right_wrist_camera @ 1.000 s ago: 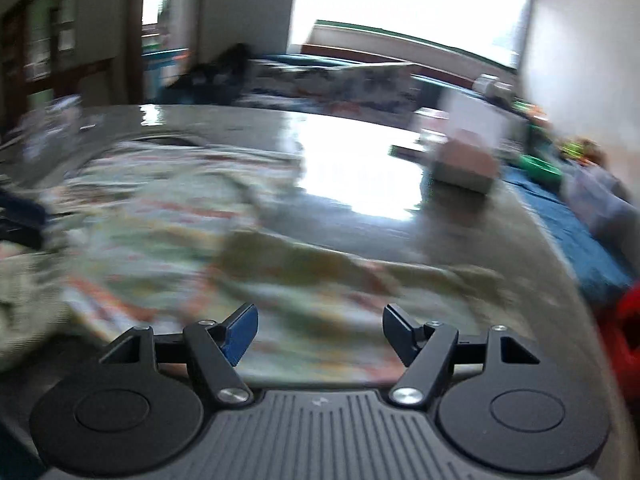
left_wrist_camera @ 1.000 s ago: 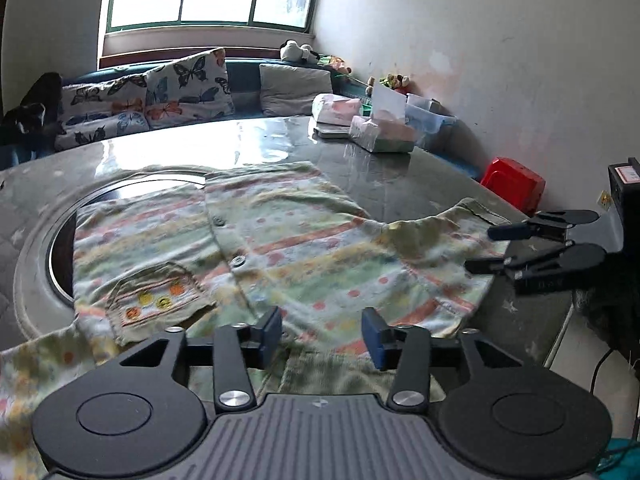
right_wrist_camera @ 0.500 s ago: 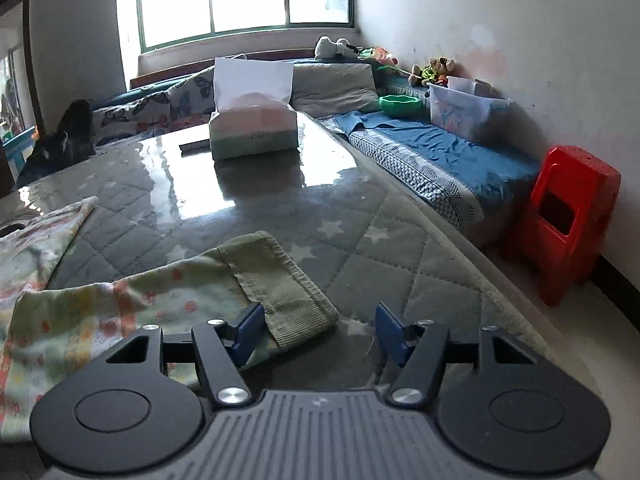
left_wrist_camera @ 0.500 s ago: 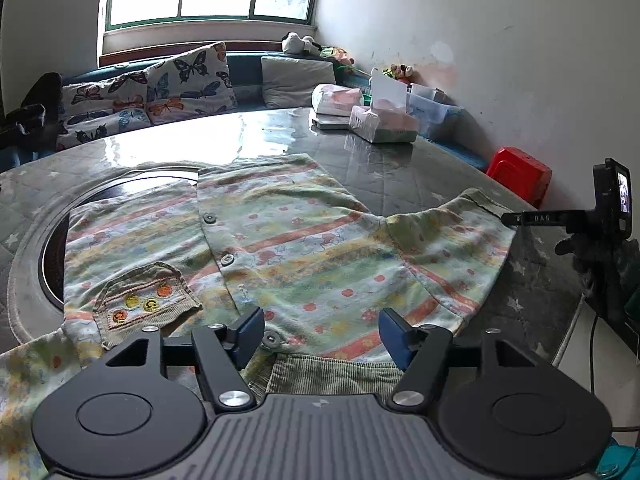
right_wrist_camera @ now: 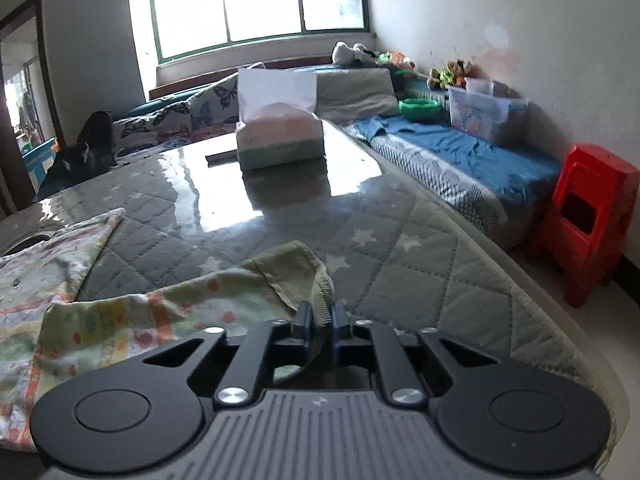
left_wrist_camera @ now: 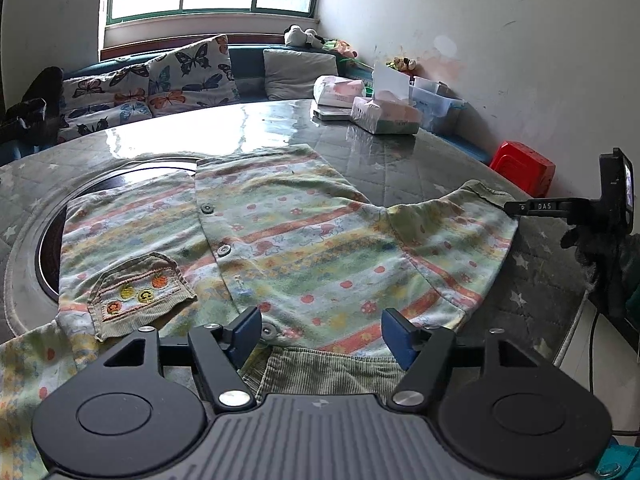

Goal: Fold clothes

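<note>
A striped, dotted child's cardigan with buttons and a corduroy pocket lies spread on the round table. My left gripper is open, just above the green corduroy collar at the near edge. My right gripper is shut on the green cuff of the right sleeve, near the table's right edge. It also shows in the left wrist view, touching the sleeve end.
Tissue boxes stand at the table's far side. A cushioned bench runs under the window. A red stool stands on the floor to the right. A dark inset ring marks the table's left part.
My right gripper has closed on the sleeve cuff; half a second ago it was open over it. My left gripper has opened a little wider and stayed near the collar.
</note>
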`<action>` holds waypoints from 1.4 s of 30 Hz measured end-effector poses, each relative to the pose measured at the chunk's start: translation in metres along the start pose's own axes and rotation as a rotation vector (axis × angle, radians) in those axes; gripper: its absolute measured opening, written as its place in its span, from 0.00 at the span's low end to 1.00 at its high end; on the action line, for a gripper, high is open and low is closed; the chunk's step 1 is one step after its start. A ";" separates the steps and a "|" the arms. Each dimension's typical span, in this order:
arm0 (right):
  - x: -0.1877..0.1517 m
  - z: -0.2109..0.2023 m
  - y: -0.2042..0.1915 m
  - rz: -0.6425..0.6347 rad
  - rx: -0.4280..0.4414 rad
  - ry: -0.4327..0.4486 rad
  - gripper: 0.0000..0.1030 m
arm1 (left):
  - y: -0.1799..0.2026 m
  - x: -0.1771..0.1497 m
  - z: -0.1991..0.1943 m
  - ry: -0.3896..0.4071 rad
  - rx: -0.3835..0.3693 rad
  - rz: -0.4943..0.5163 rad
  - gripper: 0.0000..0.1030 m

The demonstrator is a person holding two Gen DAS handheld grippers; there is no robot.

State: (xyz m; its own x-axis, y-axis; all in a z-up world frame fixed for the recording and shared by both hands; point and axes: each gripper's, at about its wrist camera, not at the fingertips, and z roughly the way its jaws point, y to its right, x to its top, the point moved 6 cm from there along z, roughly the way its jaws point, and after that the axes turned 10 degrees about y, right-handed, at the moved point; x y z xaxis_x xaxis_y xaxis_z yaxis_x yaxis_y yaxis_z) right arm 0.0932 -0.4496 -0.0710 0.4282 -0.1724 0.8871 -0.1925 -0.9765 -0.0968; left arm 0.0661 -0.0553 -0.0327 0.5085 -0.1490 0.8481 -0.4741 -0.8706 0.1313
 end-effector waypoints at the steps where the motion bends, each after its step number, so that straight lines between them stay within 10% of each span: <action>1: 0.003 -0.003 -0.002 -0.002 0.003 0.012 0.07 | 0.000 0.000 0.000 0.000 -0.001 0.001 0.68; 11: 0.064 -0.054 -0.048 -0.062 0.136 0.142 0.07 | -0.010 -0.002 -0.002 0.012 0.022 -0.013 0.69; 23: 0.118 -0.092 -0.198 -0.269 0.472 0.219 0.07 | -0.055 -0.001 -0.037 0.091 0.121 -0.098 0.69; 42: 0.033 -0.091 -0.375 -0.522 0.805 0.007 0.12 | -0.121 -0.024 -0.080 0.140 0.265 -0.248 0.70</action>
State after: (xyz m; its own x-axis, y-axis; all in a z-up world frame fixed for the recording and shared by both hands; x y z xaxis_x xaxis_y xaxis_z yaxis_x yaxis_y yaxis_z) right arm 0.0993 -0.0775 0.0360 0.2821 0.3077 0.9087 0.6865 -0.7264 0.0329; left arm 0.0535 0.0912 -0.0275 0.4727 0.1302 0.8715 -0.1376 -0.9660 0.2190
